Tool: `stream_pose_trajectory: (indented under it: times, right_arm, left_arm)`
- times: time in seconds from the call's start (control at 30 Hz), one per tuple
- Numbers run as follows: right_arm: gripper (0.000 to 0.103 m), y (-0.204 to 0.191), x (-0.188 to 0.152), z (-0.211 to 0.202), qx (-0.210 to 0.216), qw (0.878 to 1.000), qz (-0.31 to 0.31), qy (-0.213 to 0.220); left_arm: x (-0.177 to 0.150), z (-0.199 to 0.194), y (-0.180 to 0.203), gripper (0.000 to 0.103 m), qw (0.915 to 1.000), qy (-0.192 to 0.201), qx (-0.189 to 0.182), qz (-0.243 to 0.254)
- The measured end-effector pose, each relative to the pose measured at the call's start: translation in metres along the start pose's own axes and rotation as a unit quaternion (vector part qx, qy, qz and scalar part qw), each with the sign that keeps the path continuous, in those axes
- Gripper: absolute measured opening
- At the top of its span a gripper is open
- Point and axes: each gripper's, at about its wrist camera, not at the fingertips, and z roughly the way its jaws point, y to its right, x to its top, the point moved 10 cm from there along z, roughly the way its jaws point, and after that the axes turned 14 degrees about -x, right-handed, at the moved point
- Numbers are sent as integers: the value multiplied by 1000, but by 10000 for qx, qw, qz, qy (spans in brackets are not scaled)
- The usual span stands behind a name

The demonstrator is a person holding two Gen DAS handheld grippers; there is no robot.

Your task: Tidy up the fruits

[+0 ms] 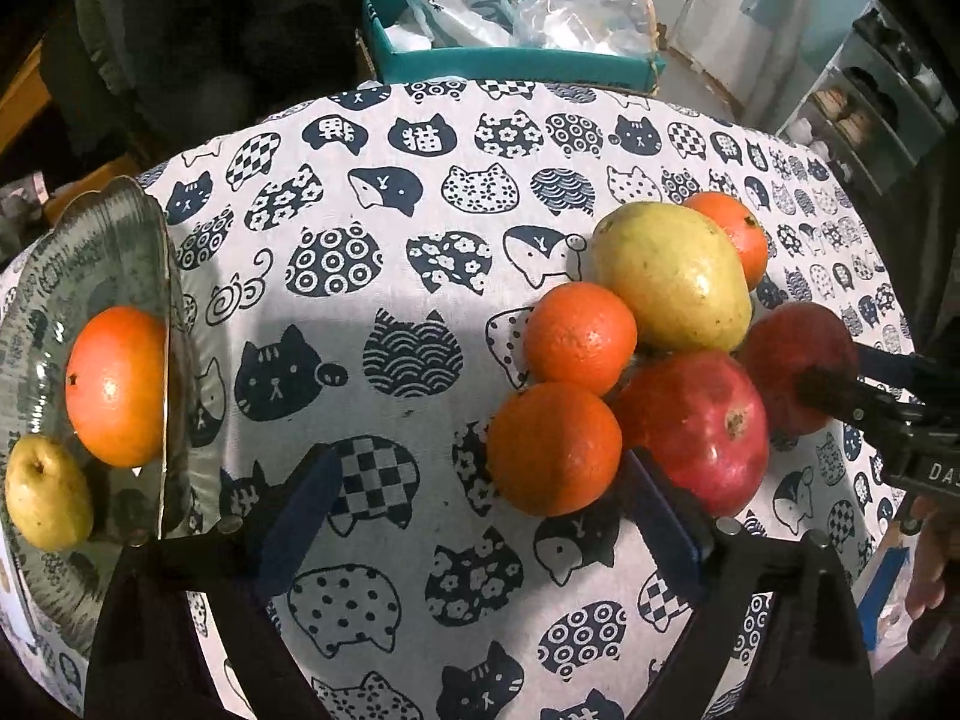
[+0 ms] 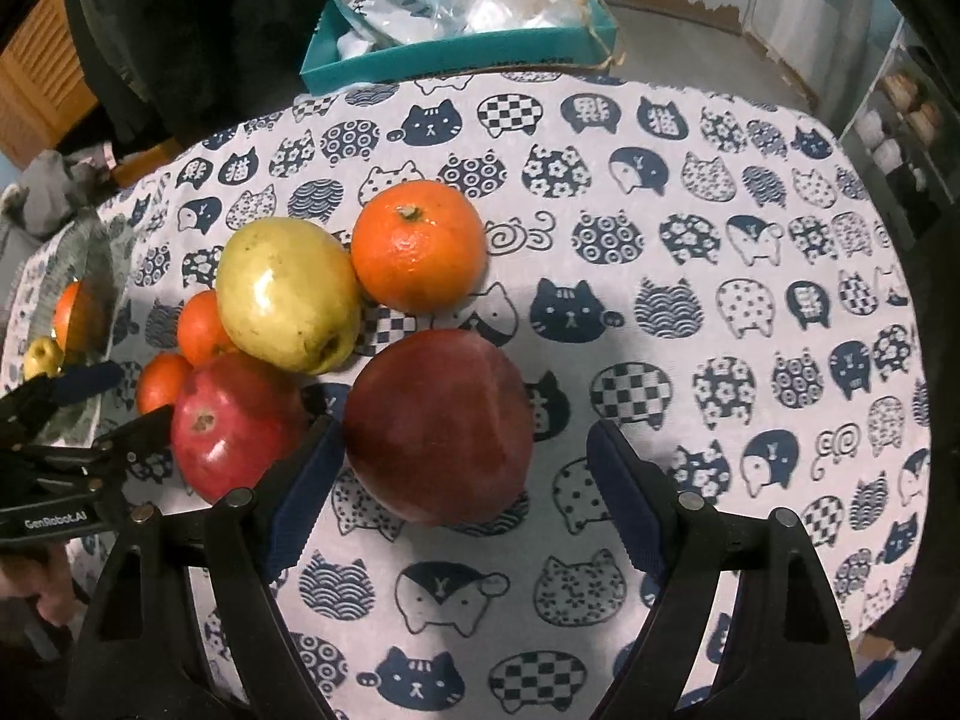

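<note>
At centre frame, the left gripper [image 1: 480, 498] has its fingers spread wide around a round orange tangerine [image 1: 553, 449], not pressing it. The right gripper [image 2: 462, 498] gapes wide around a dark red pomegranate [image 2: 438, 426] on the cat-print surface [image 2: 720, 240].

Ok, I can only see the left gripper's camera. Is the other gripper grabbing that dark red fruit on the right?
Observer: No. The right gripper is open around the dark red fruit, not squeezing it.
Operator: Is it stuck to the other red one?
Observer: No, a bit of cloth shows between it and the pomegranate.
Operator: What's on its other side?
Observer: Only bare cat-print tablecloth, no more fruit.
</note>
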Motion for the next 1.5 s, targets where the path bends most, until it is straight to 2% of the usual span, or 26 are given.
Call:
stream_pose_trajectory:
  times: [0.23, 0.33, 0.4, 0.43, 0.5, 0.57, 0.73, 0.93, 1.13, 1.2, 1.43, 1.5]
  right_arm:
    - [83, -10, 1, 5, 84, 9999, -85, -104]
    - [83, -14, -1, 10, 79, 9998, -130, -162]
    - [83, -16, -3, 15, 74, 9996, -151, -211]
    - [83, -17, -4, 17, 68, 9996, -162, -242]
    - [82, -18, -7, 24, 78, 9993, -163, -318]
    - [72, -18, -11, 29, 39, 9992, -151, -374]
    - [71, -18, -10, 31, 52, 9992, -135, -370]
    - [71, -12, -16, 28, -139, 9989, -255, -365]
    - [71, -14, -18, 29, -165, 9987, -312, -355]
    - [71, -18, -18, 29, -175, 9987, -338, -333]
    - [71, -14, -10, 30, -148, 9990, -356, -246]
    - [70, -14, -9, 30, -156, 9990, -360, -201]
  left_arm:
    - [0, 0, 4, 85, 9998, 31, -186, 71]
    - [-1, 0, 7, 77, 9993, 20, -383, 28]
    - [-2, 1, 10, 63, 9983, -8, -587, -20]
    - [-2, 0, 12, 60, 9978, -18, -660, -26]
    - [-3, 0, 18, 44, 9969, -39, -784, 5]
    - [-3, 0, 22, 44, 9974, -58, -710, 79]
    - [-8, -3, 22, 44, 9980, -97, -608, 154]
    - [-14, -8, 17, 44, 9988, -109, -431, 205]
    - [-11, 4, 23, 48, 9979, -229, -456, 402]
    - [-11, 5, 22, 53, 9979, -199, -394, 466]
    - [-10, 8, 18, 54, 9976, -144, -608, 300]
    - [-11, 7, 21, 46, 9971, -138, -687, 296]
